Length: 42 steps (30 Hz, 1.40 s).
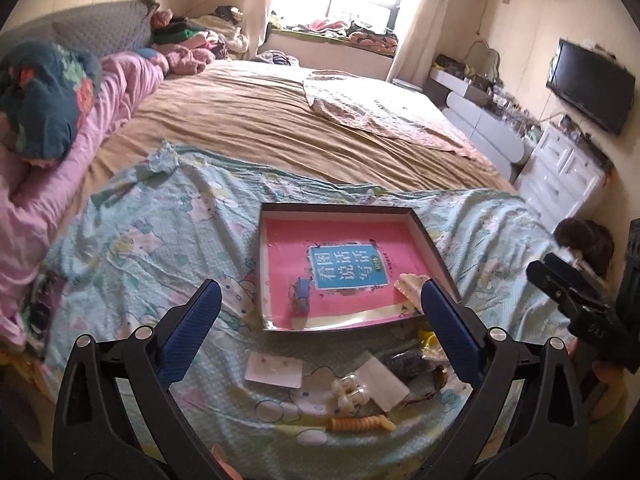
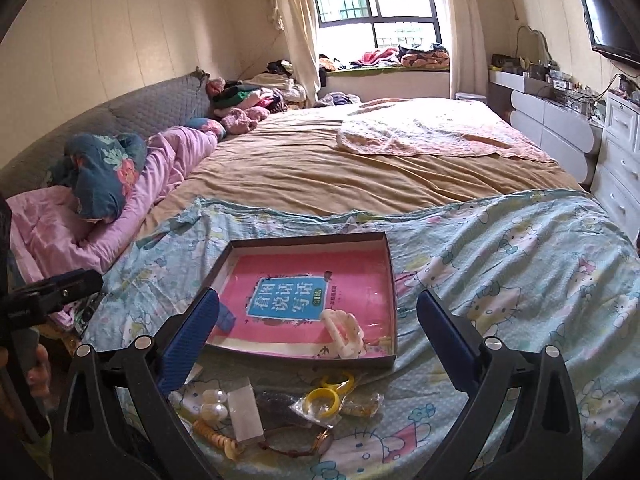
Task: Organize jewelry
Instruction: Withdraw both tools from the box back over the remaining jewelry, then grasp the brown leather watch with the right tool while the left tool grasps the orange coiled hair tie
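You are holding both the left hand-held gripper (image 1: 320,312) and right hand-held gripper (image 2: 318,316) released above the bed (image 2: 520,264). The spiral hair tie (image 1: 362,424) is lying lengthwise left-to-right, just before the tray (image 1: 434,240).

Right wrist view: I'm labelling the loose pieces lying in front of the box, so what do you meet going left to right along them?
Pearl clips → clear plastic card → yellow rings → small packet of gold-coloured pieces. The spiral hair tie and the bracelet lie nearer and overlap this row, so I left them out.
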{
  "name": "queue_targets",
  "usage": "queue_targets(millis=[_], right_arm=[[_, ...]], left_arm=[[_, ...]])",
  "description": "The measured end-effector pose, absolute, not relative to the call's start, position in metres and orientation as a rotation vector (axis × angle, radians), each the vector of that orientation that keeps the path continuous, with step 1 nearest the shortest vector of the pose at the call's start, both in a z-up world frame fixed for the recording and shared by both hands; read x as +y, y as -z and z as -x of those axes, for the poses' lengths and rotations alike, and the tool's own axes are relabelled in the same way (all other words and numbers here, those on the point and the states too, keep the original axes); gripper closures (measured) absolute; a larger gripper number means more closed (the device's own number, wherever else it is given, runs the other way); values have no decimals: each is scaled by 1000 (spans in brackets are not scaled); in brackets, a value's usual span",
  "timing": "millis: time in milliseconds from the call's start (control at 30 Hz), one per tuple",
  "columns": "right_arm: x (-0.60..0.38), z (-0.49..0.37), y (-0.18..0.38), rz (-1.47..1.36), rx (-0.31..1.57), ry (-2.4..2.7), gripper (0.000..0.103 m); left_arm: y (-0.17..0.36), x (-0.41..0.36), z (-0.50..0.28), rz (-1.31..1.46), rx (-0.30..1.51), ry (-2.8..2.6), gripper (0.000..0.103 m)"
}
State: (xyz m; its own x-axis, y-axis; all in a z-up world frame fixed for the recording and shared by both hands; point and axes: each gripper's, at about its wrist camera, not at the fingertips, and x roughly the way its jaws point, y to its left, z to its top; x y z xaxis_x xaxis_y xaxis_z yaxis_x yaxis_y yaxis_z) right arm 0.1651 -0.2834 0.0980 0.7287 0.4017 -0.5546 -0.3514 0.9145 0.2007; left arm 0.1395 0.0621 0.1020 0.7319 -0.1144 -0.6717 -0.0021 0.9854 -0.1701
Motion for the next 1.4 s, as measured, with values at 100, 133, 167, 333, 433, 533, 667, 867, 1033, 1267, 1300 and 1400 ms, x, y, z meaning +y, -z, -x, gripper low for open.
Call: queue_targets(millis=[100,133,167,333,433,533,667,867,1033,1267,1300,1400], right_arm=[[-285,-161,-100,-88,620,-438,5],[-285,-161,-100,-76,625,-445,5],[-283,-160,-100,-64,626,-447,5],[-284,-155,-91,-41,652,-465,5],[-284,-153,-79,-42,691,-470,5],[-284,-151,-71,-60,719,-468,5],[-282,-150,-59,-63,754,-466,5],[-279,-150,-34,-63,818,-455,5],[-278,-145,-14,-66,871,-450,5],[-278,-139,4,-76,908,-458,5],[-278,-139,6,-75,913,-461,5],[-279,-137,12,-63,921,-465,5]], left_arm=[[-105,58,-133,142,738,59,10],[-105,56,-131,145,739,60,10],[-104,54,-130,145,740,64,10],[-93,43,-128,122,776,82,10],[-84,35,-127,104,797,102,10],[-71,29,-126,86,826,115,10],[-53,20,-123,60,862,139,10],[-26,12,-121,30,914,160,10],[-4,6,-116,17,960,182,10],[25,-3,-107,-2,1018,208,10],[29,-5,-105,-4,1023,213,10],[37,-8,-103,-4,1037,222,10]])
